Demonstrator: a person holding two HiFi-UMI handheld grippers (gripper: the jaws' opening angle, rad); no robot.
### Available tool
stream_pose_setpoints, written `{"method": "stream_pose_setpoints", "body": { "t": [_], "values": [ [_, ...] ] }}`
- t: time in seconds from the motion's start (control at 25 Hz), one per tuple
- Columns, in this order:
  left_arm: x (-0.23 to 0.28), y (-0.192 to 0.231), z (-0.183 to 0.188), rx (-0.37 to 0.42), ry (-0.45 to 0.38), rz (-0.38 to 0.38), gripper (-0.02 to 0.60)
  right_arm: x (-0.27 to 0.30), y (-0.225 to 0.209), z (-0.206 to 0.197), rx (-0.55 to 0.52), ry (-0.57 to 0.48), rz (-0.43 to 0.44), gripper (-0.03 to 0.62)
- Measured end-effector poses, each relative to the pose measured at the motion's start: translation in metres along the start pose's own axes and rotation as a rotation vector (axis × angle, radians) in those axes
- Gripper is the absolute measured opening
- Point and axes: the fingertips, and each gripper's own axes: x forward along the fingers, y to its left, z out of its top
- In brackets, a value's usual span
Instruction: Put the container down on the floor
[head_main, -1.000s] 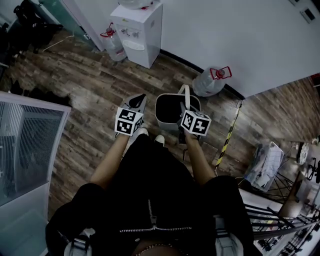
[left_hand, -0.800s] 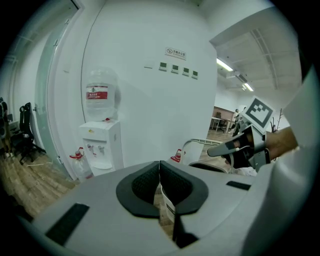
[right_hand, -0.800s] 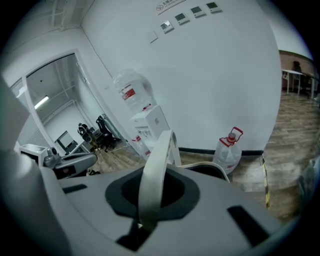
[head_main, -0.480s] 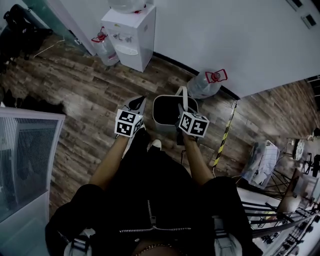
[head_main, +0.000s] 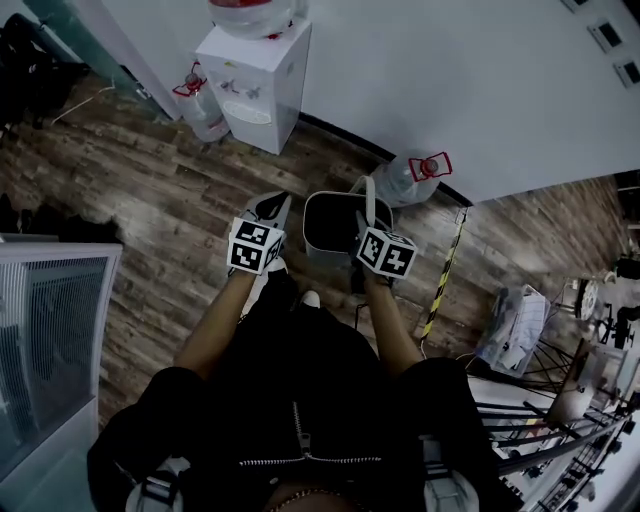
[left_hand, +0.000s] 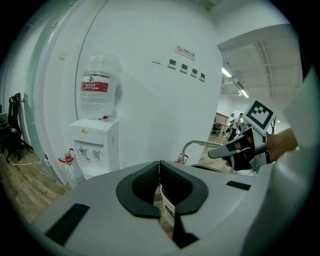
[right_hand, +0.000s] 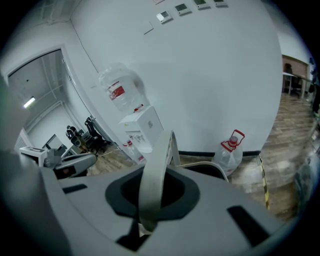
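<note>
Since last check I've carried the grey plastic container (head_main: 335, 225) nearer the far white wall (head_main: 480, 80); right gripper (right_hand: 150, 196) fingers remain clamped on its pale handle (right_hand: 157, 165), left gripper (left_hand: 160, 176) fingers closed and empty, so the container hangs above the wooden floor (head_main: 170, 200), not yet down.

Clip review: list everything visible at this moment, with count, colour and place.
container: 1, grey, carried by its handle, centre
water dispenser: 1, white, against wall, bottle on top
water jugs: 2, clear, red handles, on floor along wall
striped tape: 1, yellow-black, floor right of container
ribbed unit: 1, grey, left edge
floor: 1, brown wood
left tongs: 1, grey, shut, left of container
right tongs: 1, grey, shut on container handle
</note>
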Motion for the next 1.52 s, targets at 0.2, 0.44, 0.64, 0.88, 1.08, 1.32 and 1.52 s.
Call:
{"method": "stream_pose_setpoints", "body": {
  "t": [0.2,0.44,0.64,0.88,1.08,1.32,1.52],
  "values": [
    [0.011,0.029,0.010,-0.002,-0.002,-0.017,0.015,0.022,0.010,0.016,0.010,-0.003,-0.022,0.025],
    [0.015,0.061,0.012,-0.008,-0.004,-0.026,0.015,0.047,0.022,0.024,0.017,0.003,-0.041,0.025],
    [0.015,0.079,0.006,-0.029,0.008,-0.024,0.015,0.064,0.031,0.022,0.002,0.038,-0.048,0.025],
    [0.027,0.089,0.000,-0.032,0.035,-0.025,0.015,0.088,0.030,0.021,-0.001,0.074,-0.043,0.025],
    [0.042,0.099,0.000,-0.017,0.062,-0.022,0.015,0.114,0.029,0.024,0.006,0.095,-0.027,0.025],
    [0.067,0.116,0.007,-0.016,0.087,-0.010,0.015,0.144,0.018,0.030,0.024,0.125,-0.016,0.025],
    [0.101,0.130,0.007,-0.021,0.119,-0.004,0.015,0.179,0.004,0.033,0.050,0.169,-0.003,0.025]
  ]
}}
